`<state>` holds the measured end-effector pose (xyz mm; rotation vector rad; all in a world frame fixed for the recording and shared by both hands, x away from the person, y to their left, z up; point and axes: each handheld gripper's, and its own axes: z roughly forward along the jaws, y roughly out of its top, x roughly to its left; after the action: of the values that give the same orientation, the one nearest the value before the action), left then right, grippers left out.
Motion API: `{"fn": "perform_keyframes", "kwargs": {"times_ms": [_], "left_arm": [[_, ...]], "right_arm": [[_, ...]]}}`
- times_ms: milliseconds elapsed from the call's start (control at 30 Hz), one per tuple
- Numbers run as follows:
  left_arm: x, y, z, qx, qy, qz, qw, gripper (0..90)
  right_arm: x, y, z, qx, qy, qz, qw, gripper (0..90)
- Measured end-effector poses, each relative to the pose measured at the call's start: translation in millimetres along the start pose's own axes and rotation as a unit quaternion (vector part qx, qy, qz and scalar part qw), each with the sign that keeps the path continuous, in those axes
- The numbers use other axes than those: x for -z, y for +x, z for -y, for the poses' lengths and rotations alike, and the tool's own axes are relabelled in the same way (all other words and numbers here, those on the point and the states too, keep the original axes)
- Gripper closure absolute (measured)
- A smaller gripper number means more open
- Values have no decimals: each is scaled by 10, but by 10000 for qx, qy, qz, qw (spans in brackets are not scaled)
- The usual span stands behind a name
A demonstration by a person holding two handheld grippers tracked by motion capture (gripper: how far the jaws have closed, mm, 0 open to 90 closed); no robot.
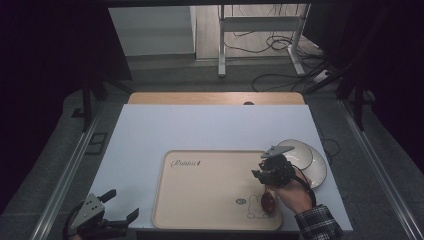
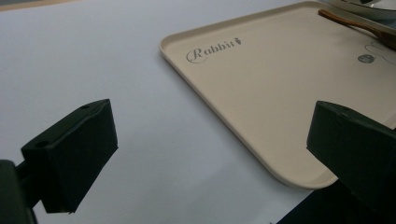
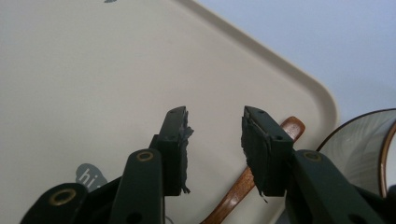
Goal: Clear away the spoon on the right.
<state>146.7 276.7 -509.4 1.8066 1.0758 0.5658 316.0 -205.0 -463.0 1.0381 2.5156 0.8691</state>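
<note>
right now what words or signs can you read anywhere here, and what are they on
"Rabbit", in script with a small carrot sign after it: printed on the beige tray, near one corner.
"hi": in a grey speech bubble printed on the tray floor, beside the right gripper.
The line drawing by that bubble in the high view is too small and faint to read.
No other text is readable.

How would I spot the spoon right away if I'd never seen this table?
Find the beige tray on the white table. At its near right corner, under the right tool, lies the spoon. It is the sole brown wooden thing, slim beside the two round pale plates.
</note>
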Motion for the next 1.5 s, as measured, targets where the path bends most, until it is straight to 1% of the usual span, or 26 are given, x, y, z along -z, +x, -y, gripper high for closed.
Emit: {"fn": "perform_keyframes", "kwargs": {"times_ms": [300, 467, 667, 800, 867, 900, 933, 1000, 1133, 1267, 1333, 1500], "left_arm": [[0, 0, 0, 4, 0, 1, 10000, 13], [-1, 0, 0, 2, 3, 1, 10000, 13], [0, -1, 0, 3, -1, -2, 10000, 13], [0, 0, 1, 4, 0, -3, 10000, 13], [2, -1, 1, 9, -2, -6, 10000, 13], [2, 0, 1, 10, -1, -5, 10000, 13], [1, -1, 1, 6, 1, -4, 10000, 13], [1, 0, 1, -2, 4, -3, 10000, 13], [2, 0, 2, 6, 1, -4, 10000, 13], [2, -1, 2, 3, 1, -4, 10000, 13], [2, -1, 2, 2, 2, -3, 10000, 13], [2, -1, 2, 0, 1, -3, 10000, 13]], "right_arm": [[88, 15, 60, -57, -171, 2, 9998, 558], [128, 21, 94, -23, -258, 77, 9996, 529], [150, 31, 165, -60, -377, 176, 9991, 485], [154, 31, 202, -66, -418, 191, 9989, 458], [158, 35, 241, -58, -471, 215, 9986, 419], [158, 35, 241, -58, -471, 215, 9986, 419], [167, 37, 265, -53, -514, 213, 9984, 385], [172, 39, 279, -38, -560, 204, 9982, 347], [198, 47, 299, 51, -650, 240, 9976, 279], [237, 53, 320, 77, -727, 233, 9971, 245], [252, 54, 337, 50, -750, 173, 9970, 239], [287, 50, 396, -7, -811, 140, 9966, 204]]}}
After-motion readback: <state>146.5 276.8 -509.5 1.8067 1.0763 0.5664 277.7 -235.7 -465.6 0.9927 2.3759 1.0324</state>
